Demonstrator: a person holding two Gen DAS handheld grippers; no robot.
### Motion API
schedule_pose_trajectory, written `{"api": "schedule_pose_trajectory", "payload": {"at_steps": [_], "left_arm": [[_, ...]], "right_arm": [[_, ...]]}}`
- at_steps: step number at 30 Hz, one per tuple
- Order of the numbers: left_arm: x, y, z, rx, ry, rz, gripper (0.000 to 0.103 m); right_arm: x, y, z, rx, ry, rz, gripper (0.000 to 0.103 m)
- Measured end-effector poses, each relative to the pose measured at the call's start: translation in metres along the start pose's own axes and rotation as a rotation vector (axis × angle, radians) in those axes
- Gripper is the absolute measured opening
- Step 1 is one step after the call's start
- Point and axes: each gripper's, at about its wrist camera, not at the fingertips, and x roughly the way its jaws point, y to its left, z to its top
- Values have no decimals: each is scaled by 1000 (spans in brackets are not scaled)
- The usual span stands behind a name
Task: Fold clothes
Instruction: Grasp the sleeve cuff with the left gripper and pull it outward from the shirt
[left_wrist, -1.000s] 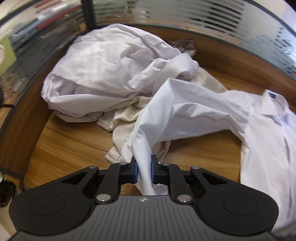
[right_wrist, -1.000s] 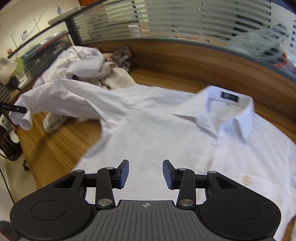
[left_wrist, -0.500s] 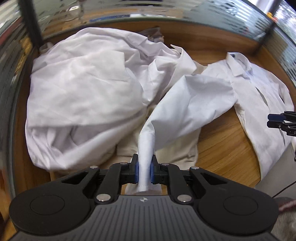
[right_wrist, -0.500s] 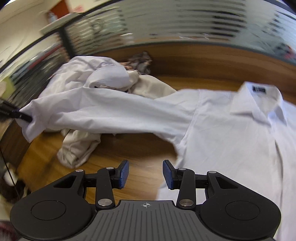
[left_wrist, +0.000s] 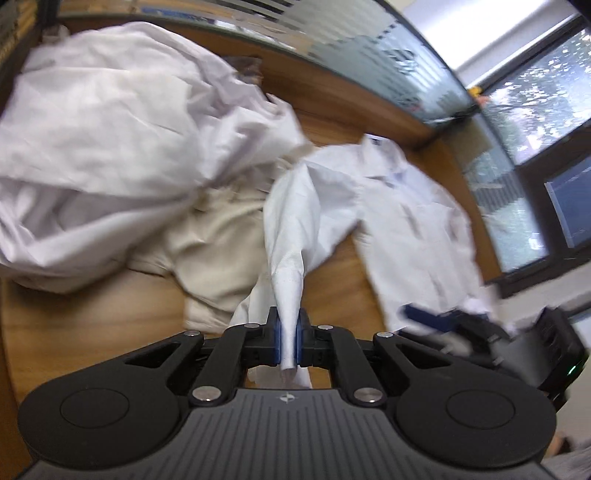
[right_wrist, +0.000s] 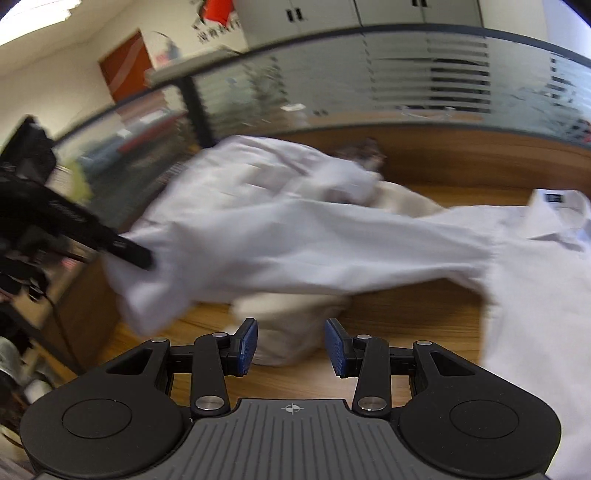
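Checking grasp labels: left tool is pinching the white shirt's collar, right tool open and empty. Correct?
Not the collar. The left wrist view shows the left tool closing on the cuff end of the shirt's sleeve; the collar lies far off on the table. The right tool is open and empty.

The white shirt (left_wrist: 406, 221) lies collar up on the wooden counter (left_wrist: 92, 314), one sleeve (left_wrist: 291, 236) stretched out and lifted. Beside it is a crumpled pile (left_wrist: 110, 129) of white and cream clothes.

Two grippers were in use. On the wooden table (left_wrist: 92, 332) lay one spread white shirt (left_wrist: 413, 221), one beige garment (left_wrist: 221, 251), and one crumpled white pile (left_wrist: 110, 129) far left.
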Motion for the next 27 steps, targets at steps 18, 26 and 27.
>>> {"api": "schedule_pose_trajectory", "payload": {"at_steps": [18,26,27], "left_arm": [[-30,-44,-4,159,34,-225,7],[-86,-40,-38,324,-164,-253,55],[-89,-37,-43,331,-167,-257,56]], "right_arm": [[-3,161,-22,60,-291,-454,15],[-22,188,-6,106,-330,-588,3],[-26,189,-5,109,-330,-597,3]]}}
